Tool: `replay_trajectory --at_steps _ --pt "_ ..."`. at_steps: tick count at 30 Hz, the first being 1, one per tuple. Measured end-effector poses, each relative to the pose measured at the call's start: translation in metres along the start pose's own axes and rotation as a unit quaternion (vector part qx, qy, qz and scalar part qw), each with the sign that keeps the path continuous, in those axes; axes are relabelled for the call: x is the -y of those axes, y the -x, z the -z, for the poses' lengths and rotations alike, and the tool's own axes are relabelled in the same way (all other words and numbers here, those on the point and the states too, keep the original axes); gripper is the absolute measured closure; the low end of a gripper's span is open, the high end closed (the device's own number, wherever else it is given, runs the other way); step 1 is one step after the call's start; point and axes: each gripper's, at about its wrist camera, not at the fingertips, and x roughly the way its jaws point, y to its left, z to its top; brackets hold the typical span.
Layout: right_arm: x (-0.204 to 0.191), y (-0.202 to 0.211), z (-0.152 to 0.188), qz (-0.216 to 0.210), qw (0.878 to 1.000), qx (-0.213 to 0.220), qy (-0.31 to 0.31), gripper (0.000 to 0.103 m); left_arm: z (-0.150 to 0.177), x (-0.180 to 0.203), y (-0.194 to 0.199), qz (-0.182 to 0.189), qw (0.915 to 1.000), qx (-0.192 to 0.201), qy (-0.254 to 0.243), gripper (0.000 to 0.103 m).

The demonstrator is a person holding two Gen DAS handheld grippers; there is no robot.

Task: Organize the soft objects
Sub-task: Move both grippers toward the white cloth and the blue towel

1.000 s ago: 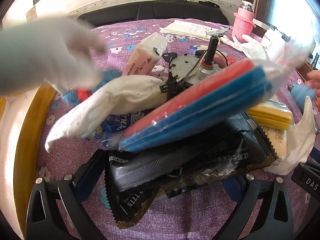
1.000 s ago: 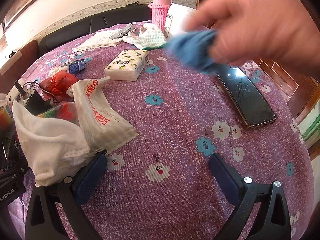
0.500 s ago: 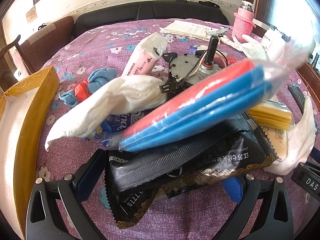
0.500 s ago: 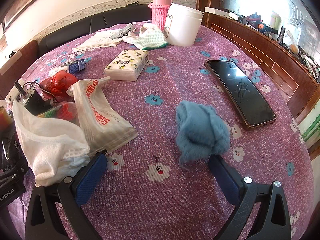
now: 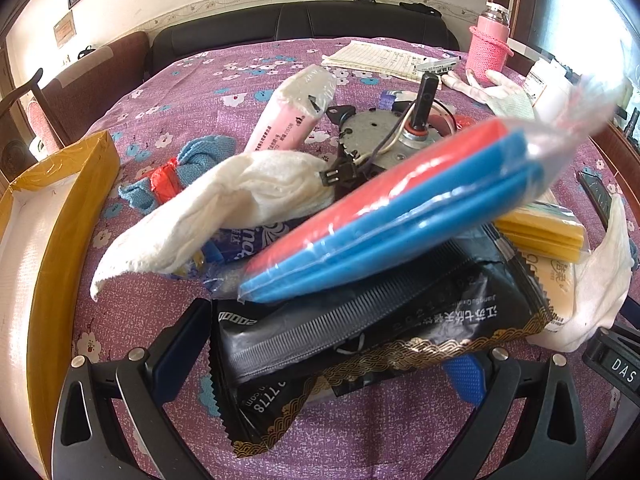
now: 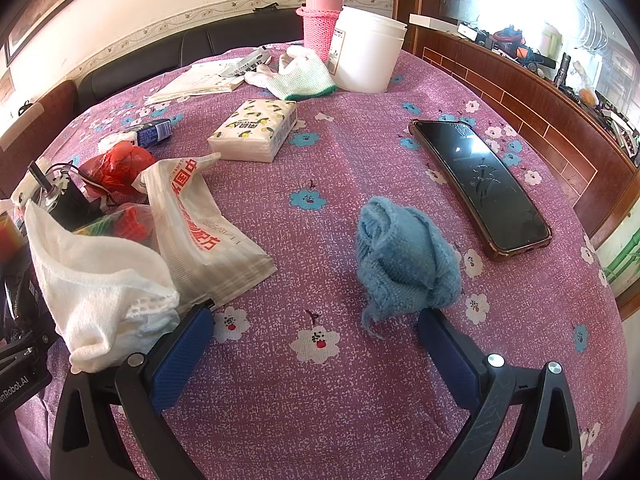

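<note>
In the right wrist view a crumpled blue knit cloth (image 6: 404,260) lies on the purple tablecloth just ahead of my open, empty right gripper (image 6: 316,336), nearer its right finger. A white towel (image 6: 100,284) sits by its left finger. In the left wrist view my left gripper (image 5: 332,344) is open, with a black foil pouch (image 5: 360,328) lying between its fingers. On the pouch rests a clear bag of red and blue sponges (image 5: 400,208). Behind lie a white towel (image 5: 224,208), a blue cloth (image 5: 196,160) and a pink tissue pack (image 5: 288,120).
A yellow cardboard box (image 5: 52,216) stands at the left. A grey motor with wires (image 5: 380,140) sits in the pile. A phone (image 6: 480,184), tissue pack (image 6: 256,128), white bucket (image 6: 368,48), pink bottle (image 6: 320,12), gloves (image 6: 300,72) and printed bag (image 6: 200,224) lie about.
A hand dropped the blue knit cloth in front of my right gripper and withdrew. A gloved hand left the left wrist view, uncovering the yellow box. Neither gripper moved.
</note>
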Motion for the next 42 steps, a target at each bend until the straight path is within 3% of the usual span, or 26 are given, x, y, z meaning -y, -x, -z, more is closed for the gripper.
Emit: replay_trajectory --at_steps 24,38,42 --pt "0.0 0.0 0.0 -0.001 1.0 0.0 -0.001 0.001 0.0 -0.002 0.001 0.006 0.9998 -0.012 -0.012 0.0" --pt "0.0 0.0 0.001 -0.001 1.0 0.001 -0.001 0.001 0.004 0.001 0.005 -0.01 0.9999 -0.002 0.011 0.0" --pt "0.001 0.001 0.001 -0.008 1.0 -0.012 0.005 0.001 0.012 0.003 0.012 -0.011 0.9997 -0.018 0.012 0.0"
